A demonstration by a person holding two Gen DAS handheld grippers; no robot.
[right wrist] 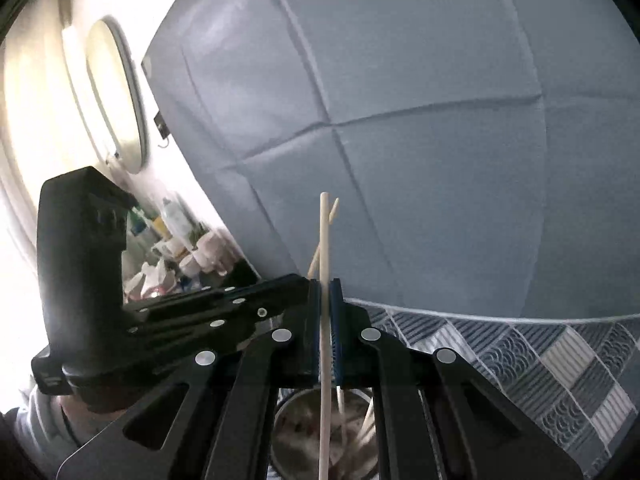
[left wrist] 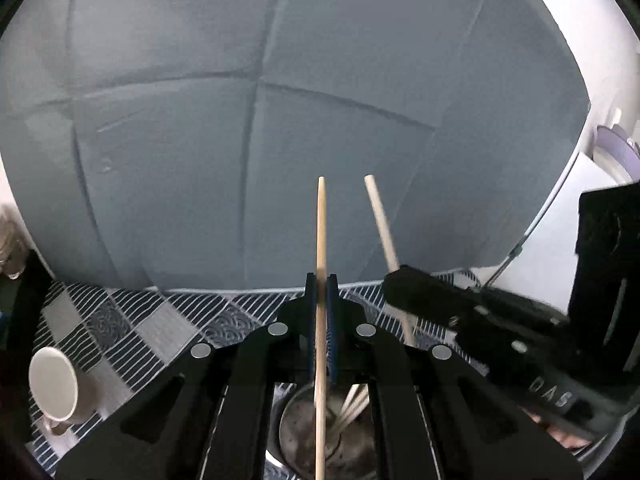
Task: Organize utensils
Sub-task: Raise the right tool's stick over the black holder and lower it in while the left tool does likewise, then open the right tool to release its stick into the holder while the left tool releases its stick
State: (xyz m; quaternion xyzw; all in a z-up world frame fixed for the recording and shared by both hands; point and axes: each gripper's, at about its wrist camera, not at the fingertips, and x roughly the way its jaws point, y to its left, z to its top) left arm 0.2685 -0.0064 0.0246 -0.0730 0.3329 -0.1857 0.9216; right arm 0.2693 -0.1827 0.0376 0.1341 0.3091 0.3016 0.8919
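Lettering on right gripper body (left wrist: 516, 344): pale raised characters are seen near its lower end, at the bottom right of the left wrist view; they appear upside down and blurred, and look like "DAS", though the reading is uncertain.
Position of that lettering: it is set on the black housing, just above the hand that holds it.
Left gripper body (right wrist: 120, 300): no lettering can be made out on it in the right wrist view.
Other surfaces: no further text, brand, number or sign can be read in either view; the small items at the left of the right wrist view are too blurred.
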